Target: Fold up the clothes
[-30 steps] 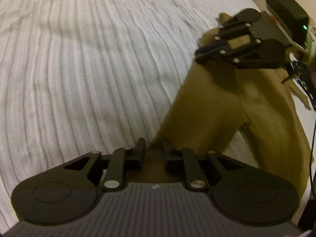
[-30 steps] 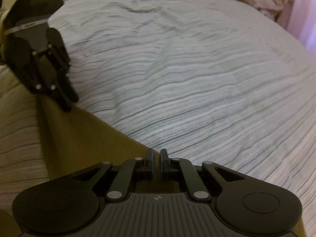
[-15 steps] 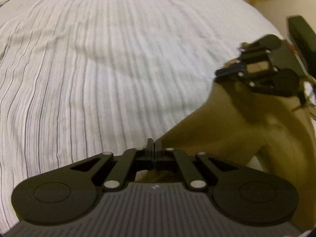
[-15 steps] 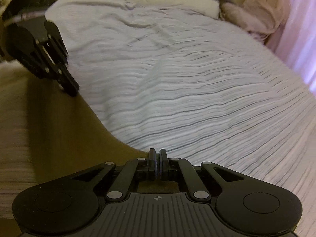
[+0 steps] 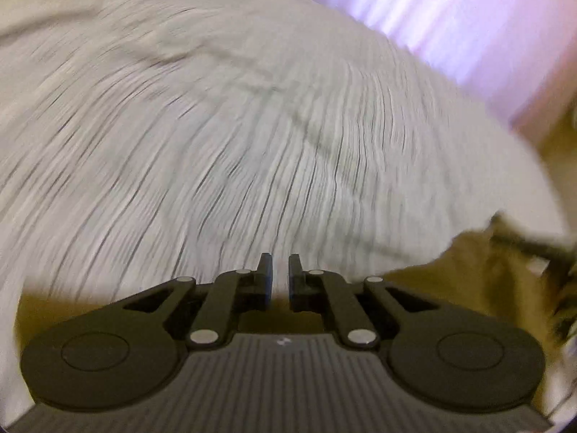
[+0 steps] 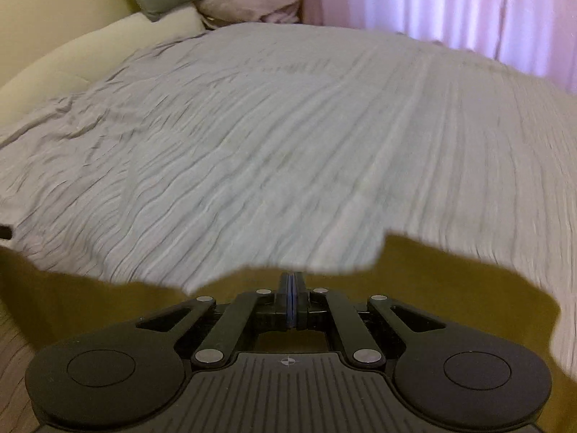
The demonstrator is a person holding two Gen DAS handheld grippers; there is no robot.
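Olive garment (image 6: 450, 288) in pinched right tongs (image 6: 293, 285); left tongs (image 5: 277, 270) slightly parted.

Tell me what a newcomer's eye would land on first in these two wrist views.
First, the olive-brown garment spread across the bottom of the right wrist view, with the right gripper shut on its edge. Behind it stretches the grey striped bedspread, up to pink curtains. In the blurred left view, the left gripper stands slightly open over the same cloth.

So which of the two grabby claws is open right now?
The left gripper: a gap shows between its fingers. The right gripper is pinched shut on the brown garment.
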